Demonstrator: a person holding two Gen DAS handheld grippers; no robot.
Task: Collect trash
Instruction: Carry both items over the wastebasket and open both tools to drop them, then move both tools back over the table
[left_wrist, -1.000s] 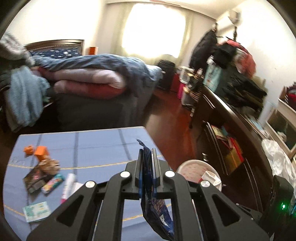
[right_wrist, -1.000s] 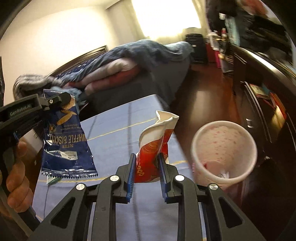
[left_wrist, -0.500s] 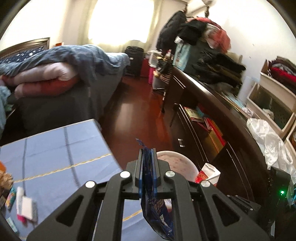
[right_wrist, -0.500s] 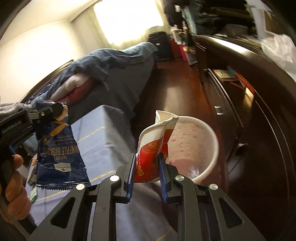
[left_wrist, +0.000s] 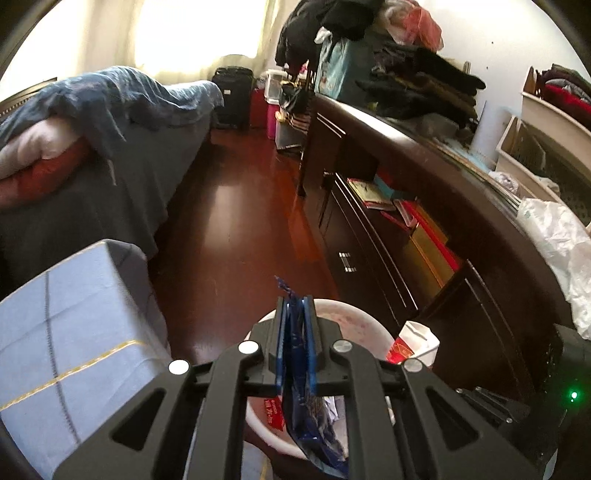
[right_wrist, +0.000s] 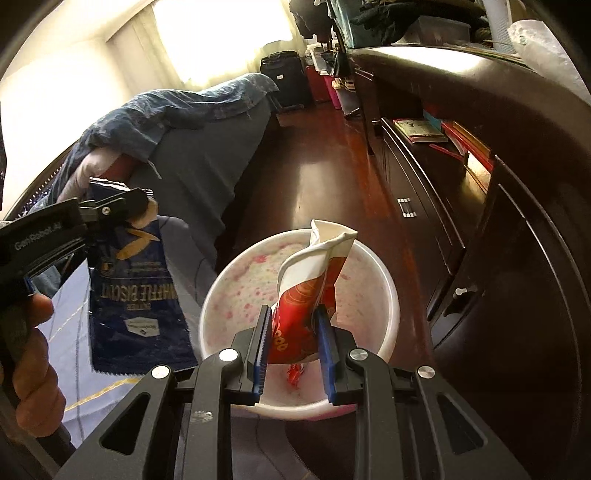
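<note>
Two pieces of trash hang over the white bin (right_wrist: 384, 295), each pinched between pressed-together jaws. In the right wrist view, the right gripper (right_wrist: 293, 343) squeezes a crumpled red-and-white wrapper (right_wrist: 314, 280) directly above the bin's mouth, seemingly positioned so that it falls inside once let go. Over at the left, the left gripper (right_wrist: 142, 203) clamps the top edge of a blue waffle biscuit packet (right_wrist: 135, 295), which dangles upside down just beside the bin's rim, above the near corner of the blue tablecloth (left_wrist: 66, 332), probably waiting its turn.
</note>
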